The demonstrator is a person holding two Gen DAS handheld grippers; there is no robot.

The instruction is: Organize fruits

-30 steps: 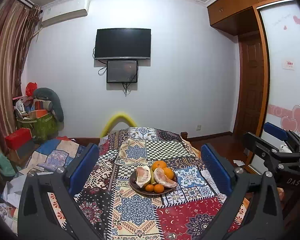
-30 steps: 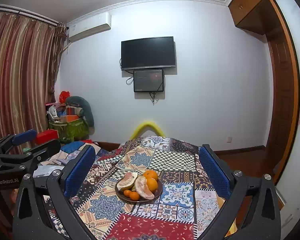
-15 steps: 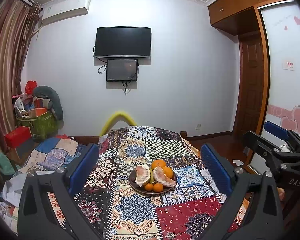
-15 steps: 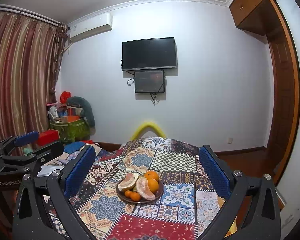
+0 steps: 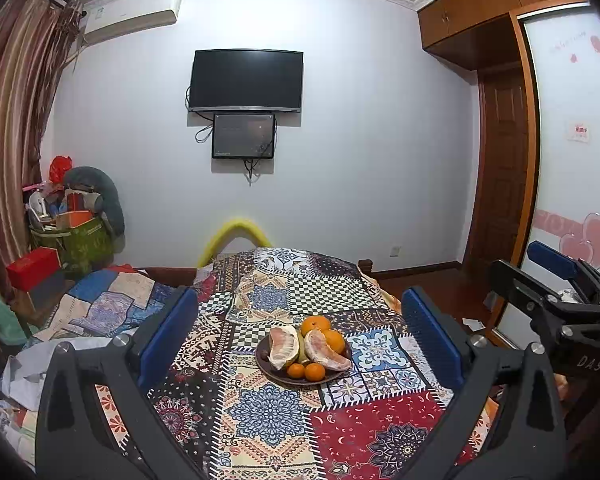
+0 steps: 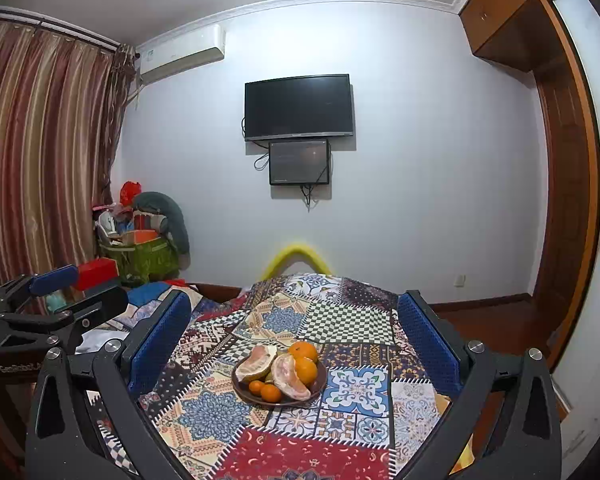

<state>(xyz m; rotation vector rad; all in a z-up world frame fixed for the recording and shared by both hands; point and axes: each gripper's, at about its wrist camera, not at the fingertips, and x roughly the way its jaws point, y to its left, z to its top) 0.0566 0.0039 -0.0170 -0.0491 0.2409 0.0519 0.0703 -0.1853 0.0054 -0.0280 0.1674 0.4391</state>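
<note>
All fruit — oranges (image 5: 316,325), pomelo pieces (image 5: 283,345) — sits piled on the plate (image 5: 269,372), nothing loose on the cloth (image 5: 260,408); left gripper (image 5: 300,336) and right gripper (image 6: 294,340) both spread, empty.

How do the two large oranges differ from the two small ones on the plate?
The large oranges lie at the far side of the plate; the small oranges lie at its near edge. The large ones are clearly bigger, and the pomelo pieces hide part of them, while the small ones sit in front in full view. All four are round, orange and unpeeled, and neither open gripper touches them.
</note>
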